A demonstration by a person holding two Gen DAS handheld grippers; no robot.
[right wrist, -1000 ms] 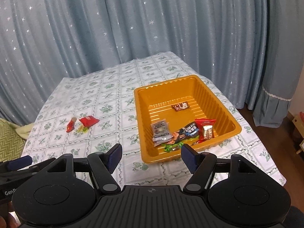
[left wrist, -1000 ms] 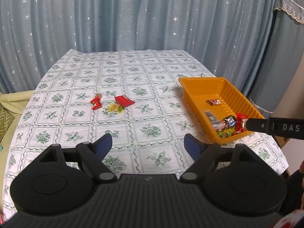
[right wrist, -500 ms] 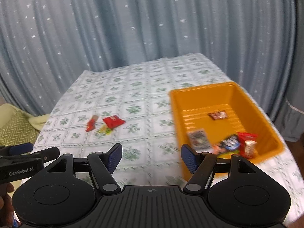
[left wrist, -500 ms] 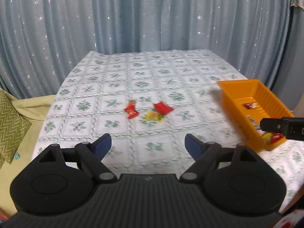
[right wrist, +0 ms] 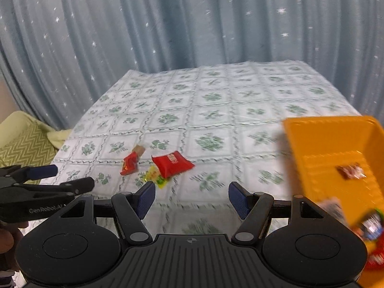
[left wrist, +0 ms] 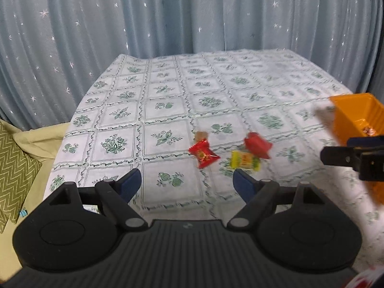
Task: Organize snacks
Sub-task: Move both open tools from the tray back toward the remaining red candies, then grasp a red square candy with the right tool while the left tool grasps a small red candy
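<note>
Three loose snacks lie together on the floral tablecloth: a red candy (left wrist: 204, 154) (right wrist: 129, 164), a yellow packet (left wrist: 244, 160) (right wrist: 154, 177) and a red pouch (left wrist: 257, 145) (right wrist: 172, 163). The orange tray (right wrist: 309, 141) (left wrist: 352, 110) at the right holds several snacks. My left gripper (left wrist: 186, 183) is open and empty, just short of the loose snacks. My right gripper (right wrist: 191, 198) is open and empty, between the snacks and the tray. Each gripper shows at the edge of the other's view.
The table (left wrist: 216, 88) is backed by a blue star-patterned curtain (left wrist: 192, 16). A yellow-green cushion and cloth (left wrist: 14, 158) lie off the table's left edge.
Both grippers have swung left, away from the orange tray and toward the three loose snacks, which now sit closer and more central. Both stayed open and empty.
</note>
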